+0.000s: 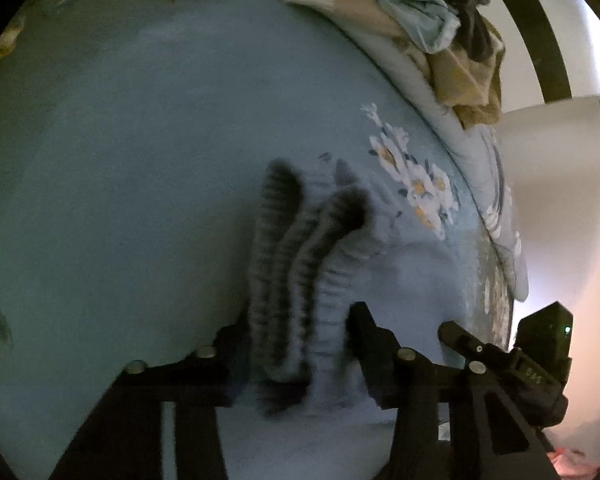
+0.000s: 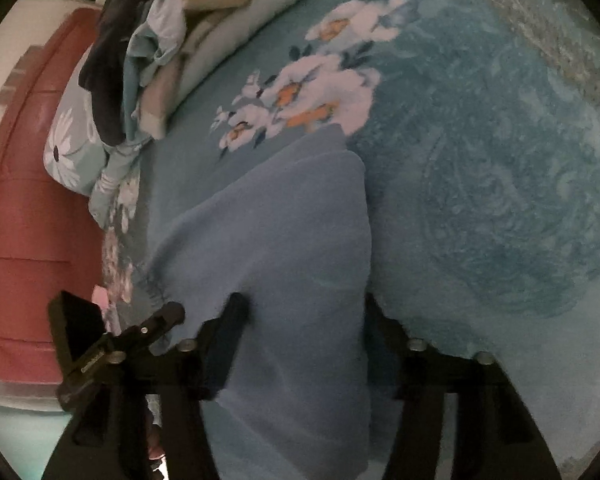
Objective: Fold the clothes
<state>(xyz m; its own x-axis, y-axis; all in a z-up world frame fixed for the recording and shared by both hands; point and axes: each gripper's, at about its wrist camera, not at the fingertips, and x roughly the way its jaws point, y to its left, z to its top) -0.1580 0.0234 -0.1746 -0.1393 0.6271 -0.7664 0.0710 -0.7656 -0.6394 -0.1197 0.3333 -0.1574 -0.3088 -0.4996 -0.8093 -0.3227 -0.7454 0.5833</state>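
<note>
A blue knitted garment lies on the bed. In the left wrist view its ribbed edge (image 1: pixel 296 280) stands bunched in folds, and my left gripper (image 1: pixel 300 340) has it between the fingers, with both pads against the knit. In the right wrist view the smooth body of the same blue garment (image 2: pixel 284 232) runs from the flowers back under the camera. My right gripper (image 2: pixel 304 320) straddles it: the left finger (image 2: pixel 228 332) presses into the cloth and the right finger sits at its right edge. Both grippers point steeply down at the bed.
The bed has a blue cover (image 1: pixel 120 160) printed with white and orange flowers (image 2: pixel 300 92). A pile of loose clothes (image 1: pixel 440 20) (image 2: pixel 148 60) lies along the folded quilt at the bed's edge. Beyond that edge stand a red panelled door (image 2: pixel 32 208) and a white surface (image 1: pixel 560 168).
</note>
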